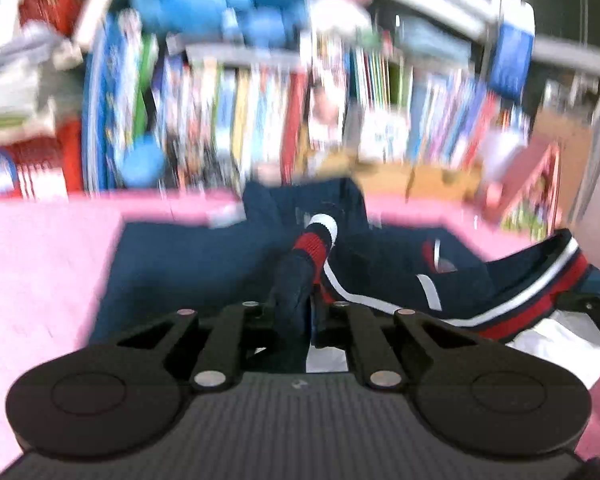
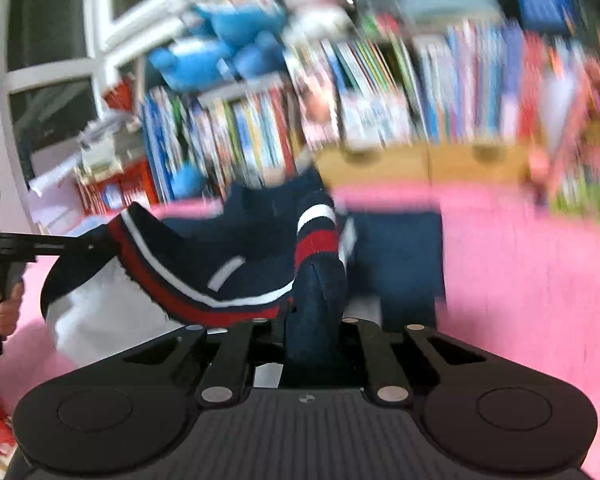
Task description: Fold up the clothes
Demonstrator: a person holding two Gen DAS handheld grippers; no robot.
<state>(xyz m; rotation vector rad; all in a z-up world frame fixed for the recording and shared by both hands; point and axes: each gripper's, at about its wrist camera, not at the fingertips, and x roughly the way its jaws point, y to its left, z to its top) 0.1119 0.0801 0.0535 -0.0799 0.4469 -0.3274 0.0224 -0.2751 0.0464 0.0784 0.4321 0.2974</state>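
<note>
At the left, the left claw [image 1: 296, 310] is clamped on a bunched fold of the navy jacket [image 1: 204, 264], and a red-and-white striped band [image 1: 318, 240] stands up just ahead of its fingers. A hand [image 2: 8, 312] grips this tool's handle, seen at the edge of the right wrist view.

The jacket lies on the pink surface [image 1: 40, 280] in front of the bookshelf [image 1: 260, 120]. Its far part is spread fairly flat, while the near part is raised off the surface. The raised striped hem [image 2: 160, 280] arcs between the two tools, with the white lining [image 2: 96, 312] showing beneath it.

At the right, the right claw [image 2: 314, 320] is likewise closed on a fold of navy cloth that runs up to a striped band.

Both views are heavily blurred, so I cannot tell exactly which part of the jacket each claw holds. I judge the step in hand to be a fold in mid-air, with the near part lifted by both claws.

The next move likely calls for carrying the held cloth forward over the flat part. The two claws should travel level and together so the hem stays taut, and they should lay the cloth down squarely before letting go.
</note>
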